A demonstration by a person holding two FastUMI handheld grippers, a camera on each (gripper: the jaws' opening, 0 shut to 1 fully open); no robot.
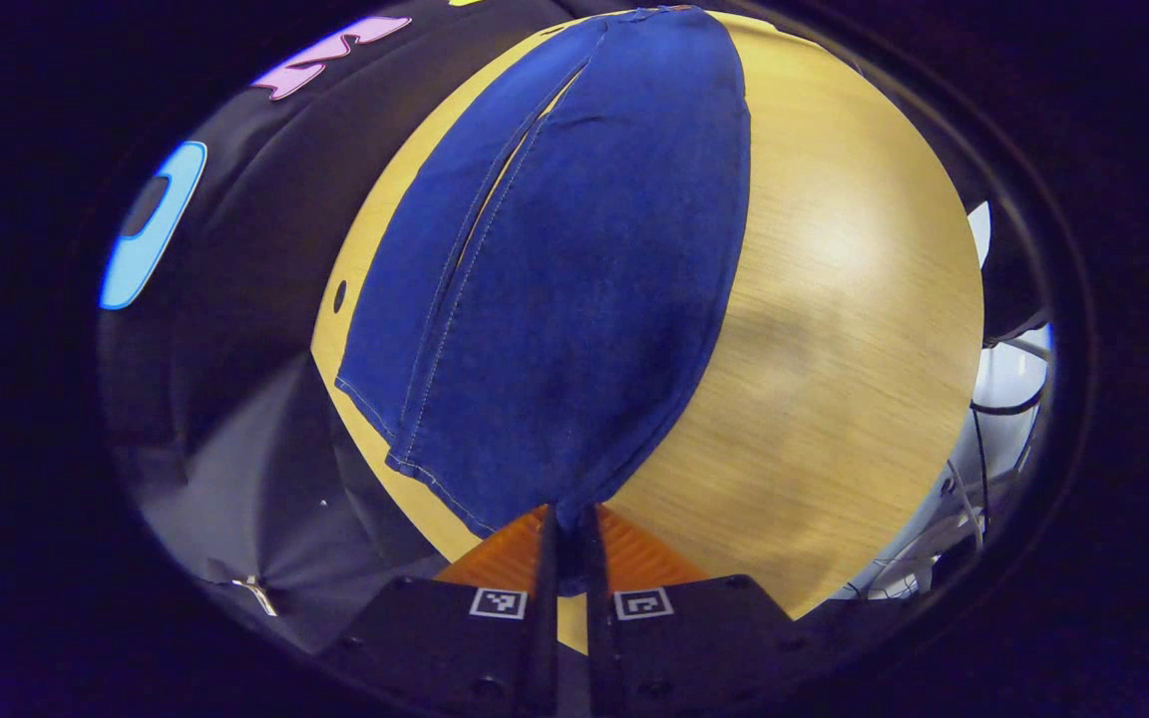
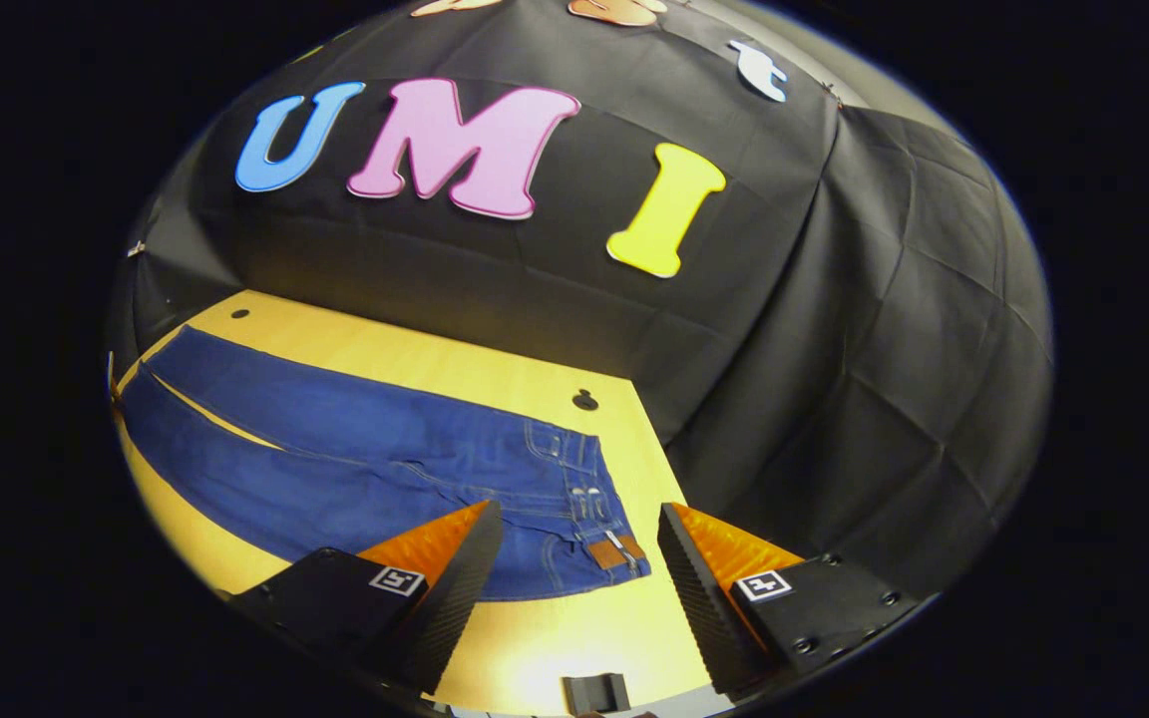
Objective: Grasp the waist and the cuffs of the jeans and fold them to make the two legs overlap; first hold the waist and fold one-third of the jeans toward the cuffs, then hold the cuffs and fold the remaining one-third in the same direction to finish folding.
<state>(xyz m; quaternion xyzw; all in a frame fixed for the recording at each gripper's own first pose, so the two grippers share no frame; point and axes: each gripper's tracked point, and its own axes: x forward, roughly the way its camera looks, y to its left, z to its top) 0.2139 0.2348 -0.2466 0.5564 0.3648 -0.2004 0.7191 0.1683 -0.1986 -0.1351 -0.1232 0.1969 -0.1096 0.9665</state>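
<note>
Left gripper view shows the left gripper at 6 o'clock pinching the cuff of the jeans, legs almost overlapped on the table, while the right gripper hangs wide open near the waist, both 1/3 folds remaining.

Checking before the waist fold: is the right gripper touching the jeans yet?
Apart: in the right gripper view, the right gripper hangs open above the jeans waist.

Lighting: bright and even from overhead, with a pale glare patch on the surface and a soft grey shadow just below it in the left gripper view. Strong fisheye bending at the rims of both views; the surface grain is slightly smeared, while the jeans are sharp in the right gripper view.
</note>
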